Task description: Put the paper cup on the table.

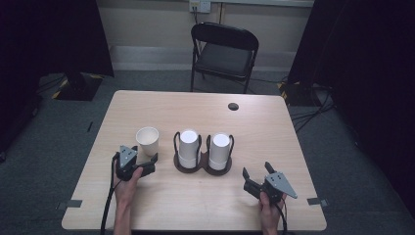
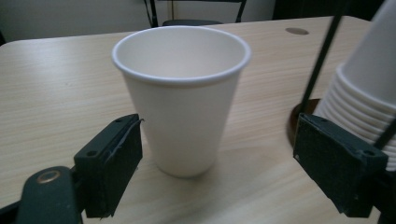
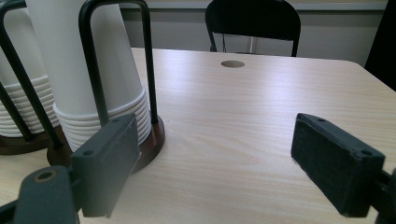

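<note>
Item: paper cup point(image 2: 181, 100), upright on worktop point(image 2: 51, 88), standing between your left gripper point(image 2: 233, 156) jaws, spread, untouched. Advance, centre it, squeeze gently mid-wall. Right gripper point(image 3: 233, 163): jaws spread, idle.

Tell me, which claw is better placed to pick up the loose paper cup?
Left. The left claw is open beside the paper cup; the right claw sits beyond the cup stacks.

high: overhead, facing forward | gripper views: tabletop-level, close | shared: cup holder point(image 1: 202, 165)
</note>
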The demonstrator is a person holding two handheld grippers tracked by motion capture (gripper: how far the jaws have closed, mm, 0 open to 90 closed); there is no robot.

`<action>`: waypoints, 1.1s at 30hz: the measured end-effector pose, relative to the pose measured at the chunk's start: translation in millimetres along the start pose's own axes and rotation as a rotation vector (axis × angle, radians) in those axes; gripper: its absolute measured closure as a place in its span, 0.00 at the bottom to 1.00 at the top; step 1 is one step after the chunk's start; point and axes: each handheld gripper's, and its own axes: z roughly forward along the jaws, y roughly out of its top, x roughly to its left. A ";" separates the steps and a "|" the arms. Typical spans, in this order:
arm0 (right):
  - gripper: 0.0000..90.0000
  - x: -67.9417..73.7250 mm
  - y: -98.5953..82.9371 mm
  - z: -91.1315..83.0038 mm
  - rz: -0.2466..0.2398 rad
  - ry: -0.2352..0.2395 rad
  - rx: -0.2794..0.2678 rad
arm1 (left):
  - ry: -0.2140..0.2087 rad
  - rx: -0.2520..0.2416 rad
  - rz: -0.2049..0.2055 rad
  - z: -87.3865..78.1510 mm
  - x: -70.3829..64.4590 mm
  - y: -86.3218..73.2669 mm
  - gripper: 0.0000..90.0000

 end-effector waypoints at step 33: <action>0.17 0.1 -0.6 -1.1 -0.001 -0.006 -0.015 | -0.117 -0.060 0.085 -32.1 -98.5 -25.6 0.18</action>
